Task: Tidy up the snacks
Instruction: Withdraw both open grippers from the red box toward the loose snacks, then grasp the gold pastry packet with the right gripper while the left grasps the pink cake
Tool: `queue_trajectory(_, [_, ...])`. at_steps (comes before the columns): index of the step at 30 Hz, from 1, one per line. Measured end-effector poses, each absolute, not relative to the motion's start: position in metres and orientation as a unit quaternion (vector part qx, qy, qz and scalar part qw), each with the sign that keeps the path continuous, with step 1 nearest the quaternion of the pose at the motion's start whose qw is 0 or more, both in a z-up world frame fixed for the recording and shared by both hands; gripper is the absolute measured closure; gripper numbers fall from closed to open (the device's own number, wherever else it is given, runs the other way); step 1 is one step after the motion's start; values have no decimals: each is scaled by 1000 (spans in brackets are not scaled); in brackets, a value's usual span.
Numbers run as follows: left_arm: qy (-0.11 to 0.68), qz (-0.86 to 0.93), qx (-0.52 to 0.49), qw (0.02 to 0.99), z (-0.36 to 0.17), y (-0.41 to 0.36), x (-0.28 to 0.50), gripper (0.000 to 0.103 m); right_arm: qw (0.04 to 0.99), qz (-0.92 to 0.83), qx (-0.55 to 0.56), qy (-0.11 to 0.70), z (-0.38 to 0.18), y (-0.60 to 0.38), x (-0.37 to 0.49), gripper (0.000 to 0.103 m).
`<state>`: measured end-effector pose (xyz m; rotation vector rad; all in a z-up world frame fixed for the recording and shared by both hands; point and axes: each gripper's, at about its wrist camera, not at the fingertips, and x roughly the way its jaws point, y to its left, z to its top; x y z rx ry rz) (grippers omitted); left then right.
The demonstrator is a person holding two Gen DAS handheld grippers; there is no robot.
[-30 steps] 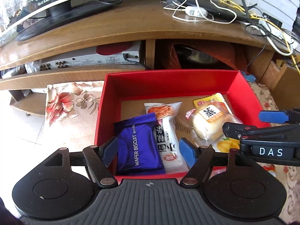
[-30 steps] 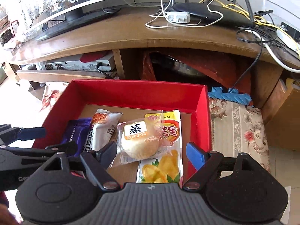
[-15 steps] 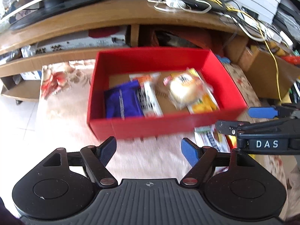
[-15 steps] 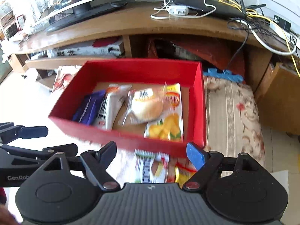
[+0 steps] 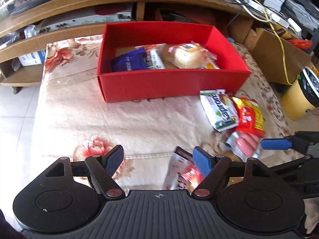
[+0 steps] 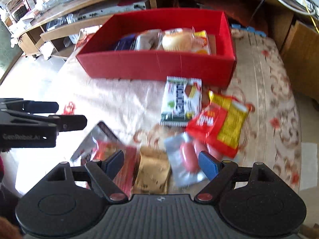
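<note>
While both grippers hang over the floral mat with their fingers spread wide and nothing between them, the loose snacks lie on the mat's near right part, in front of the red box. Going from the left in the right wrist view, the left gripper sits at the mat's near left side, with a silver-and-red packet just beside its right finger. Next comes a tan biscuit packet, lying between the fingers of the right gripper but below them, ungripped. To its right a clear sausage pack lies touching the right gripper's right fingertip in the picture; real contact cannot be told. Beyond it a green-and-white wafer packet rests just before the box's near wall, and a red-and-yellow bag lies beside it, overlapping the sausage pack. That makes five loose packets on the mat. Inside the one red box, at the mat's far edge, four snacks show: a purple wafer biscuit pack, a white packet, a wrapped bun and a yellow packet under the bun.
</note>
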<state>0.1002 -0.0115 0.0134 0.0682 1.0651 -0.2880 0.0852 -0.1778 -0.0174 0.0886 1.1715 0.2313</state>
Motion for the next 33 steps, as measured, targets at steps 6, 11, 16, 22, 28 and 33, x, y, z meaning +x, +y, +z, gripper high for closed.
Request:
queue_trajectory(6, [502,-149,30,852,16,-13,92,20,811,93,63,575,-32,-182,80,22])
queue_trajectory(11, [502,-151,26,851,17,-12,91,20,795,80,79,596,-48,-181,85,26])
queue_trajectory(16, [504,-153,24,850,16,-10,92,19,799,70,79,592,-51,-173,87,31])
queue_trajectory(22, [507,-151,22,848,13,-9,93,18,812,88,15,576,-52,-145,76,40])
queue_trajectory(28, [509,-150,20,847,12,-7,94,18,804,118,29,581,-52,-140,70,52])
queue_trajectory(33, [510,-150,20,847,12,-7,94,18,800,111,61,586,-52,-149,77,53])
